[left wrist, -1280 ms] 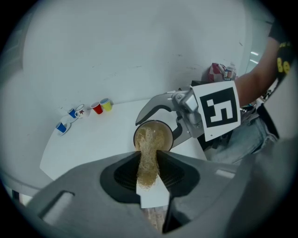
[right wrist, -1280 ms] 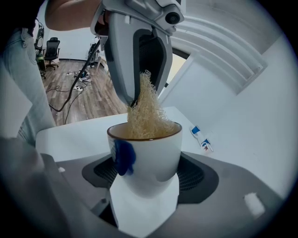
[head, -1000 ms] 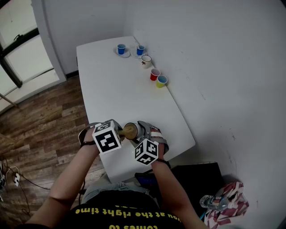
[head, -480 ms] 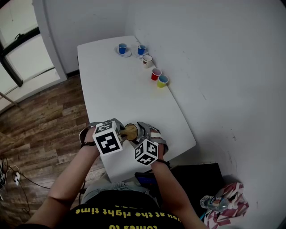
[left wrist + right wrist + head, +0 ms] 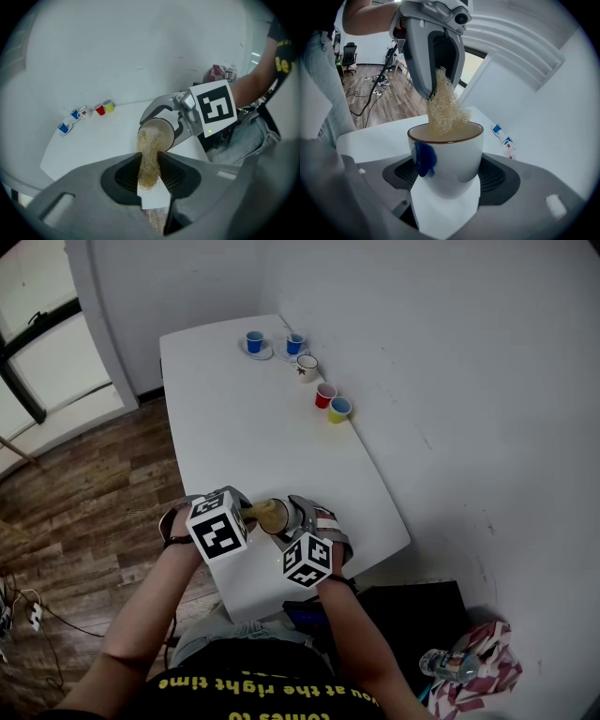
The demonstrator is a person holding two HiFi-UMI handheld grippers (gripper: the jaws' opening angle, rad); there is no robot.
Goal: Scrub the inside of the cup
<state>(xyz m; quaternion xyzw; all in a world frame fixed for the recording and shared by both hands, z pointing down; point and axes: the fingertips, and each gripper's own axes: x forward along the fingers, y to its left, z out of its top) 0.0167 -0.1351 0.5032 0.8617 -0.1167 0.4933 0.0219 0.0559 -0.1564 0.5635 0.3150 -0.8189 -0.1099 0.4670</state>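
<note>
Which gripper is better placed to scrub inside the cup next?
Left. The left gripper holds the scrubber, its end inside the cup; the right gripper only holds that cup.

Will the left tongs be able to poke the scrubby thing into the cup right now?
Probably yes. The right tongs hold the cup with its open mouth facing the left tongs. Nothing covers the mouth, and the tip of the scrubby thing is already in it.

Blue cups [image 5: 254,341], a white mug [image 5: 307,365], red cup [image 5: 324,395] and yellow cup [image 5: 339,409] line the table's [image 5: 253,437] far side
</note>
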